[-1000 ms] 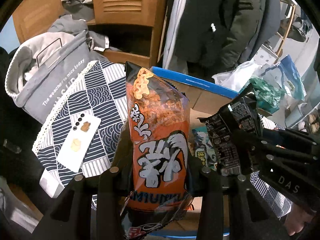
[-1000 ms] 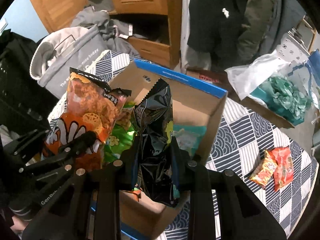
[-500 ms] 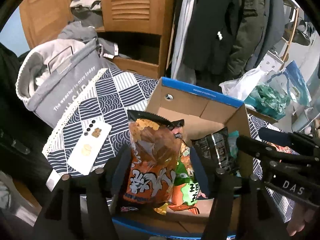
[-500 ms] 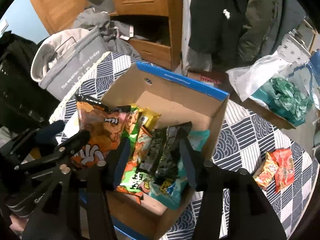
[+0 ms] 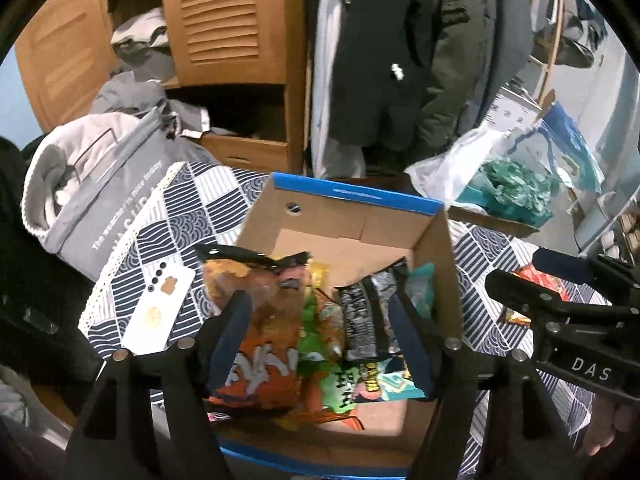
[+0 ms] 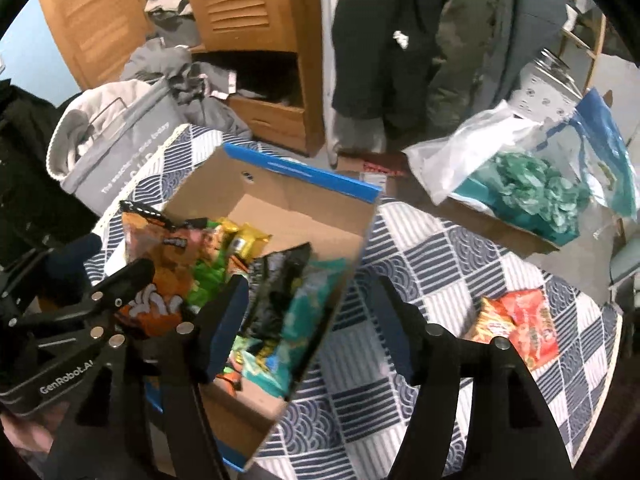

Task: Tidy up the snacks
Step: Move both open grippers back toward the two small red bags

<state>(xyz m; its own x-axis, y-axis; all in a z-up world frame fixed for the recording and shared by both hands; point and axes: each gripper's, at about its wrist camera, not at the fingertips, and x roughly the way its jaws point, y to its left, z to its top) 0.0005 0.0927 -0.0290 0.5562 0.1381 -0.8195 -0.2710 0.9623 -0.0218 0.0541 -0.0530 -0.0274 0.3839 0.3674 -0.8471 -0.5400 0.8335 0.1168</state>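
Both tongs, left (image 5: 324, 332) and right (image 6: 312, 320), wide apart, empty, above crinkled orange (image 5: 260, 344) and black snack bags (image 5: 366, 320).

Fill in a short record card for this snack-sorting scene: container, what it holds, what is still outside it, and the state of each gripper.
container: cardboard box with a blue rim, open, on a patterned cloth
contents: orange snack bag, green snack bag, black snack bag, teal packet
outside the box: red and orange snack packets lying on the cloth, right of the box
left gripper: open, over the box, holding nothing
right gripper: open, over the box's right wall, holding nothing
also on cloth: white phone, left of the box
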